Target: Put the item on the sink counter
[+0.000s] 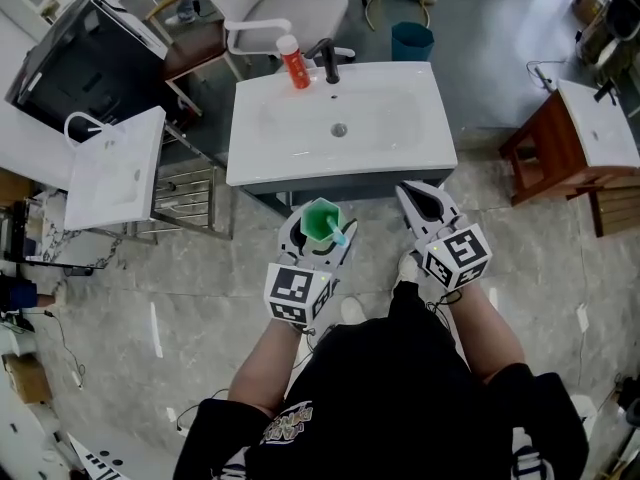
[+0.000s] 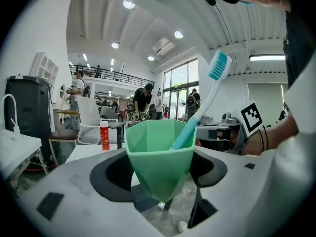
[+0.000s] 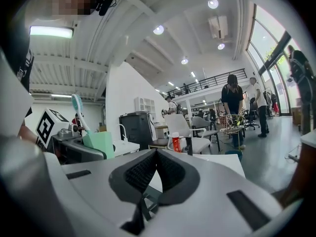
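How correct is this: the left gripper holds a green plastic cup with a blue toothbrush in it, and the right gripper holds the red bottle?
Not quite. The right gripper holds nothing: the right gripper view shows its jaws shut and empty. The red bottle stands on the white sink counter. The left gripper does hold the green plastic cup with the blue toothbrush.

shirt: black, short-sleeved — white print | left hand-held gripper, right hand-held gripper: pale grey, black-and-white square markings

Red bottle, teal bin, white chair, brown wooden stand
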A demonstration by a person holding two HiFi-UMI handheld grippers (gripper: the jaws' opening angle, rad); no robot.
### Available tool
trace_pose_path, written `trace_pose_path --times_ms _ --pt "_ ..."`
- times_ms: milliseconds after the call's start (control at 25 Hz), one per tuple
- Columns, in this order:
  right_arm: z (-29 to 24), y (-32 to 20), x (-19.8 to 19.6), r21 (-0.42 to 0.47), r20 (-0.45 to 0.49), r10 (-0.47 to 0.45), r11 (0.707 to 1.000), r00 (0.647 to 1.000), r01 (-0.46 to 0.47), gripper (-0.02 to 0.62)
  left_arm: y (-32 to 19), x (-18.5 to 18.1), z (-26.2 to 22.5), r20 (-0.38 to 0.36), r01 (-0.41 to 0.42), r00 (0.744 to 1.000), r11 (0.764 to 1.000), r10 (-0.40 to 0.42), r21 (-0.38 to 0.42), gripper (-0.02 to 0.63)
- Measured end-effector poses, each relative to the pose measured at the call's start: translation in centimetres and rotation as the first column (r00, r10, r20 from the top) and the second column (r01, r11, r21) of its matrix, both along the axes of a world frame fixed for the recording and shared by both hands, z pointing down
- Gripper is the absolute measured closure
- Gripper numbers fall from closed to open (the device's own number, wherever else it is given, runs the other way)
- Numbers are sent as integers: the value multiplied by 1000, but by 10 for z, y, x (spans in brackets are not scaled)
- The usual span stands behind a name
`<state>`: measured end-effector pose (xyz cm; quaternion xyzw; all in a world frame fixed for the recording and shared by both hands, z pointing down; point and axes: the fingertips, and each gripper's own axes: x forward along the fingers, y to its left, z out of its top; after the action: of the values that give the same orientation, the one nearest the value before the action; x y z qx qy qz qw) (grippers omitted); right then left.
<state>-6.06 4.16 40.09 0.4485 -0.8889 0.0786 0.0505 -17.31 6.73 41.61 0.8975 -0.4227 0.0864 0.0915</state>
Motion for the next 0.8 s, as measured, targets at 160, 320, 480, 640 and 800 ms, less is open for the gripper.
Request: trace_pose_path --times_ms 160,320,480,640,800 --pt "2 -22 21 -8 3 -7 1000 1000 7 541 -19 21 0 1 10 1000 1000 -10 -5 290" --pt "2 -45 42 -10 9 -10 1000 1000 10 541 -40 41 1 9 18 1000 1000 -18 -8 289" --pt "2 -70 62 -12 16 -16 1000 1000 16 541 -62 60 1 15 26 1000 1000 -26 -11 289" --pt "3 -97 80 -15 22 -24 1000 999 24 541 -87 78 0 23 36 999 999 -36 -13 289" --pt "5 -122 96 -14 24 -43 999 999 44 541 -109 95 1 27 55 998 998 -55 -11 289"
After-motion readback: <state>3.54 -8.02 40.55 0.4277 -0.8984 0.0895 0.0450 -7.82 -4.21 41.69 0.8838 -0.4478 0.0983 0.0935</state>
